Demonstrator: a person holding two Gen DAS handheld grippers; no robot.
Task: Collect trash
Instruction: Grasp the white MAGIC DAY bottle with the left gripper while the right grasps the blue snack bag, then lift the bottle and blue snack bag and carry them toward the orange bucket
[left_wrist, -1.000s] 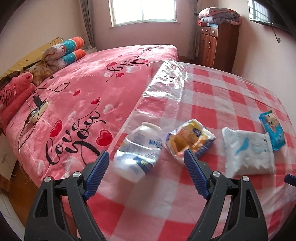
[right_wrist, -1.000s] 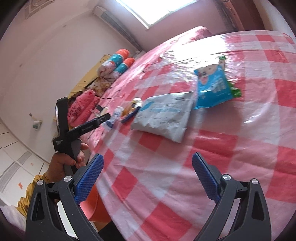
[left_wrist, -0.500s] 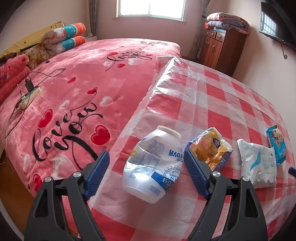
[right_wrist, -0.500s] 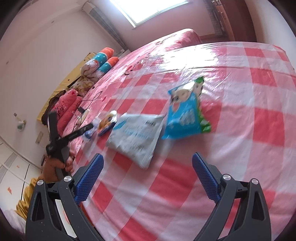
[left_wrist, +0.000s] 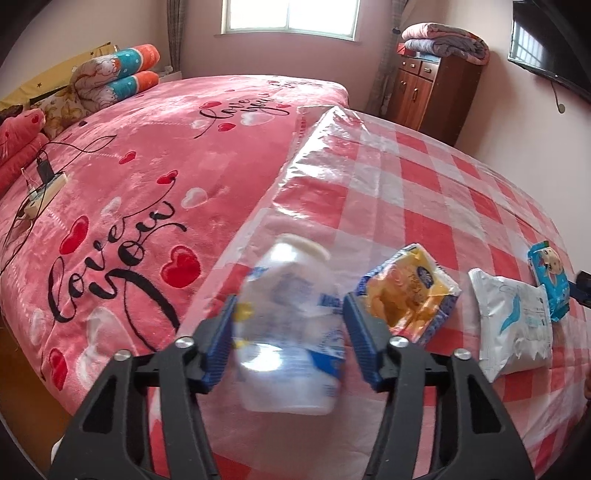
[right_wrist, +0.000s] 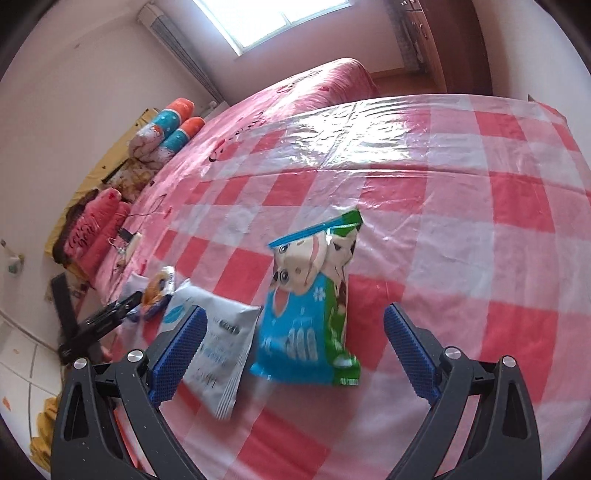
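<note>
Counting trash: four pieces lay on the checked cloth (left_wrist: 424, 192).
Bottles: one (left_wrist: 291, 325), clamped by left gripper (left_wrist: 290, 332).
Wrappers: three, yellow (left_wrist: 410, 291), white (left_wrist: 513, 325), blue (right_wrist: 306, 314).
Right gripper (right_wrist: 293, 347): spread wide, nothing held.

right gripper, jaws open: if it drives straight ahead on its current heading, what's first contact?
Most likely the blue and green snack bag, lying between the open fingers of the right gripper. The white pouch sits by the left finger; depth is unclear.
</note>
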